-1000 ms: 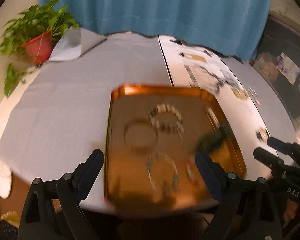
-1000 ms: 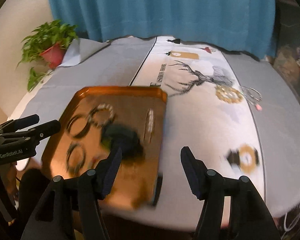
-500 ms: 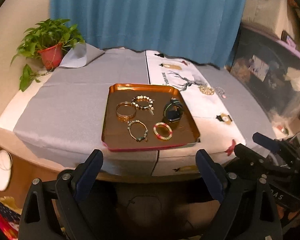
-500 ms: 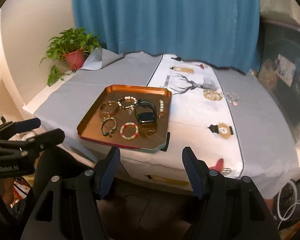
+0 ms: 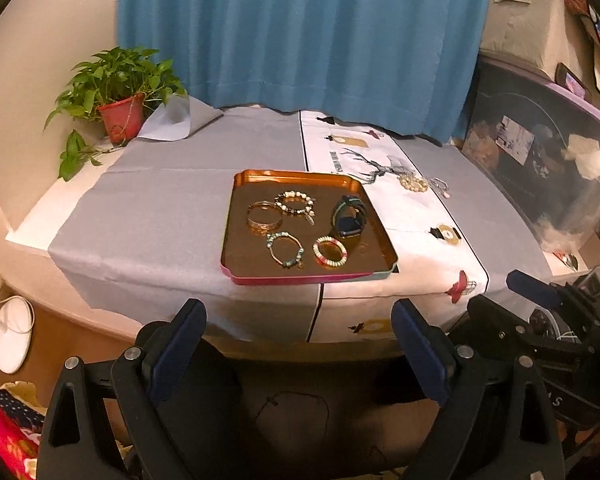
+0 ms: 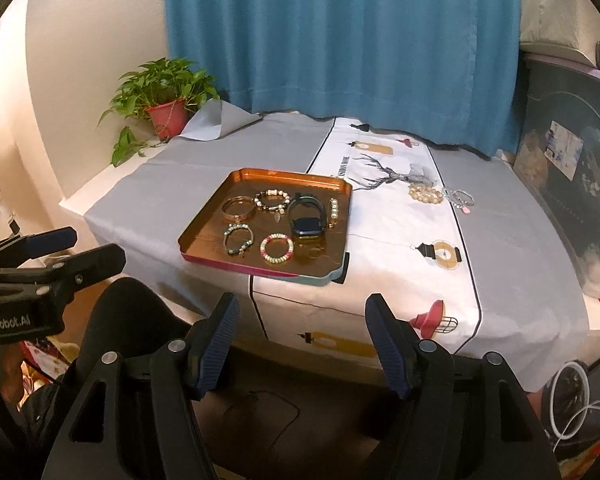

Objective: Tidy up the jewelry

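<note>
Left gripper (image 5: pixel 298 330): jaws are standing spread wide with nothing between them; it is hanging off the near edge of the table, clear of every item.
Right gripper (image 6: pixel 302 324): jaws are standing apart and empty; it is also hanging off the table's near edge, beside the left unit.
Tray (image 6: pixel 204 222): a copper-coloured tray with a pink outer rim is sitting close to the near edge of the table, straddling the seam between the grey cloth (image 5: pixel 172 208) and the white printed runner (image 6: pixel 384 236).
Gold bangles (image 5: pixel 264 216): lying in the tray's far-left area.
Beaded charm bracelet (image 5: pixel 296 203): lying just beside the bangles, toward the tray's far edge.
Turquoise bead bracelet (image 5: pixel 286 249): lying toward the tray's near-left corner.
Pink and white bead bracelet (image 5: pixel 330 252): lying near the tray's near edge, beside the turquoise one.
Watch (image 6: pixel 307 218): dark strap curled up, resting by the tray's right edge.
Pearl strand (image 6: pixel 333 211): lying straight along the tray's right wall.
Loose items: a cream bead bracelet (image 6: pixel 425 195) and a silver bracelet (image 6: pixel 458 197) are lying outside the tray on the runner, toward the far right of the table, touching or nearly so.
Potted plant (image 5: pixel 120 92): standing at the far-left corner.
Blue curtain (image 6: pixel 340 40): hanging behind the far edge.
</note>
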Tool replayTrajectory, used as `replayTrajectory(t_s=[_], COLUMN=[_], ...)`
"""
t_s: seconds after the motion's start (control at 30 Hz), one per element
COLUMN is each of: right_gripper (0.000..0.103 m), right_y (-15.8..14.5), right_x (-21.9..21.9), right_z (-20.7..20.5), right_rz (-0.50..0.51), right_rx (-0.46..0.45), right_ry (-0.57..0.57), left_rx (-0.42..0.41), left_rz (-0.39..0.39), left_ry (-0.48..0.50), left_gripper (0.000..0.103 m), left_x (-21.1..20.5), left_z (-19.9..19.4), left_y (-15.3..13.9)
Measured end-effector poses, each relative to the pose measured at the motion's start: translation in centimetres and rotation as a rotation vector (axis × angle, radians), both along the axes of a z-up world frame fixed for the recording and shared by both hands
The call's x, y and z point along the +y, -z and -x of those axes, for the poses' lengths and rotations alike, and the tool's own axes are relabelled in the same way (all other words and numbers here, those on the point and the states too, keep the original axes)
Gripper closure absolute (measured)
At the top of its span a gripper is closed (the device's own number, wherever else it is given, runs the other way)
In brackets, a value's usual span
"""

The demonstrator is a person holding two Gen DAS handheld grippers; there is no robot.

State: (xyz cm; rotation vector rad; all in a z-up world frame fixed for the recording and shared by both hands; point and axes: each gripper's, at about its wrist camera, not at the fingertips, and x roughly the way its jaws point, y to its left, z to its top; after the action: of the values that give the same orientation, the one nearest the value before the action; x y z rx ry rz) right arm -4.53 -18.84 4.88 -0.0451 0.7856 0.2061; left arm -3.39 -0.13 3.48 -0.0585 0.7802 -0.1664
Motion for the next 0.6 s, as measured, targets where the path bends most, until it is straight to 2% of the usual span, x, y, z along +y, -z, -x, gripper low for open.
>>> replayTrajectory(t_s=[0.6], right_gripper=[0.036], right_y=[1.7], right_x=[-0.6], right_z=[-0.2], right_rz=[-0.018], right_rx=[0.056], right_ry=[0.006], left_rx=[0.028], left_rz=[0.002], left_ry=[0.015], left_gripper=[0.010], left_x=[-0.5], left_z=[0.0], left_y=[0.8])
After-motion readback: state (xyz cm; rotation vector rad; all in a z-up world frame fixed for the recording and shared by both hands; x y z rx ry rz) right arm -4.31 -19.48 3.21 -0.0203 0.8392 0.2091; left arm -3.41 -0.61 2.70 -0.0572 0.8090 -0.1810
